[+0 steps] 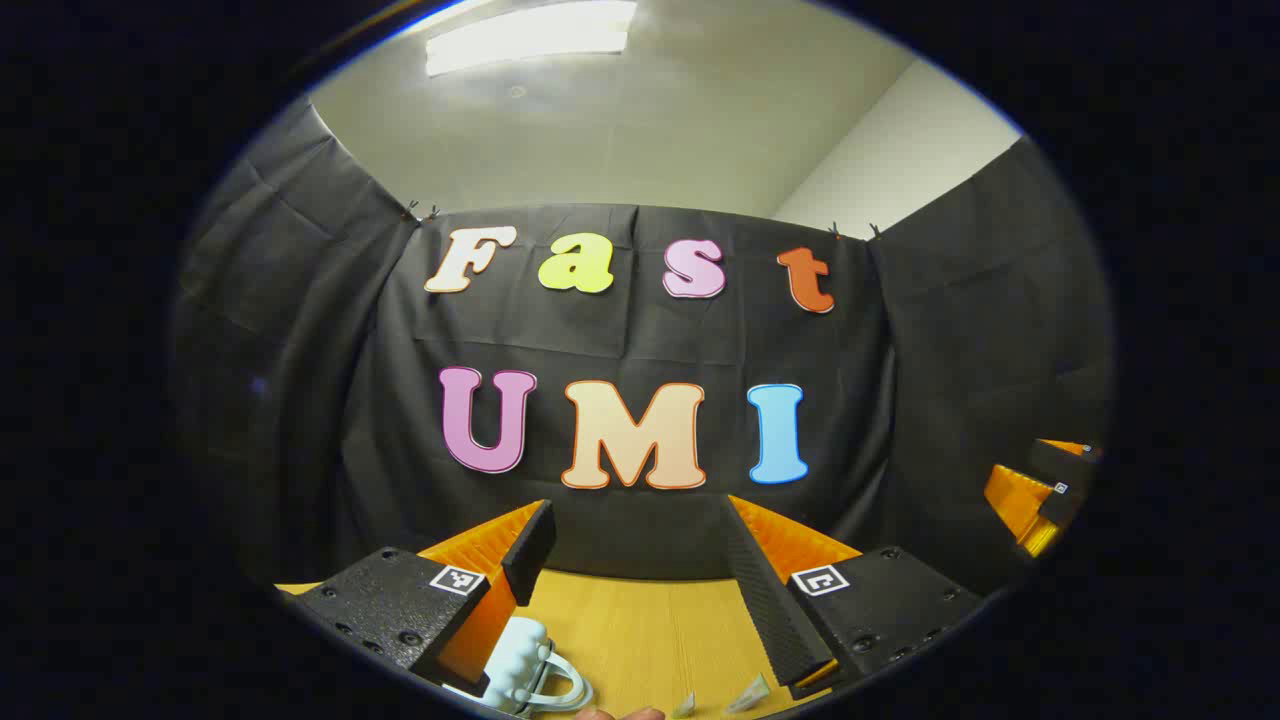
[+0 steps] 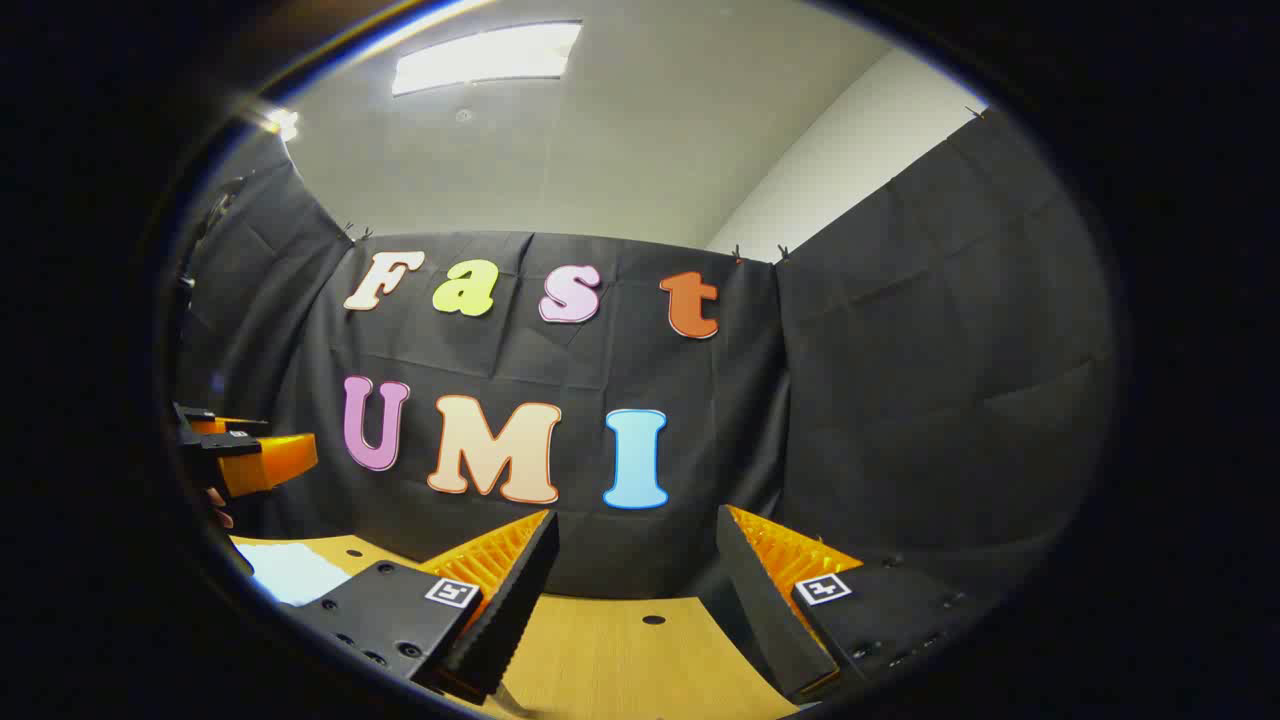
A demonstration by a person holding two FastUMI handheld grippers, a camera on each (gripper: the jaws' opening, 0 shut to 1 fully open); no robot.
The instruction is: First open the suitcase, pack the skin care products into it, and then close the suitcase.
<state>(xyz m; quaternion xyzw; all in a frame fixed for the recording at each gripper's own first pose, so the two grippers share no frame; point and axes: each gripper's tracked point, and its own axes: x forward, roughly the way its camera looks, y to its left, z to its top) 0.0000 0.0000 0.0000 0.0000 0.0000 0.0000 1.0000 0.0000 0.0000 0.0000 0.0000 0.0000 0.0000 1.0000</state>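
The left gripper (image 1: 640, 560) is held high with its two fingers spread wide and nothing between them; in the left gripper view it looks over a wooden table (image 1: 650, 630) toward the black cloth wall. Just under its left finger, at the low edge of that view, there is a small pale-blue suitcase (image 1: 520, 665) with a ribbed shell and a looped handle; the finger is above it and I cannot tell if it touches. A little to the right, also at the low edge, lie two small pale packets (image 1: 745, 695); they may be the skin care products, but they are too cut off to be sure.

The right gripper (image 2: 635, 570) is also wide open and empty, raised over the same table; at the far left of the right gripper view the other gripper shows, and below it a pale flat patch (image 2: 290, 572) on the table, which I cannot identify.

My judgement: the suitcase looks like a light, stiff toy-size case, so it may slide when pushed; one gripper should steady the shell while the other takes the lid by its edge or the handle. The packets seem thin and light; a pinch by the edge would suit them, with gentle pressure.
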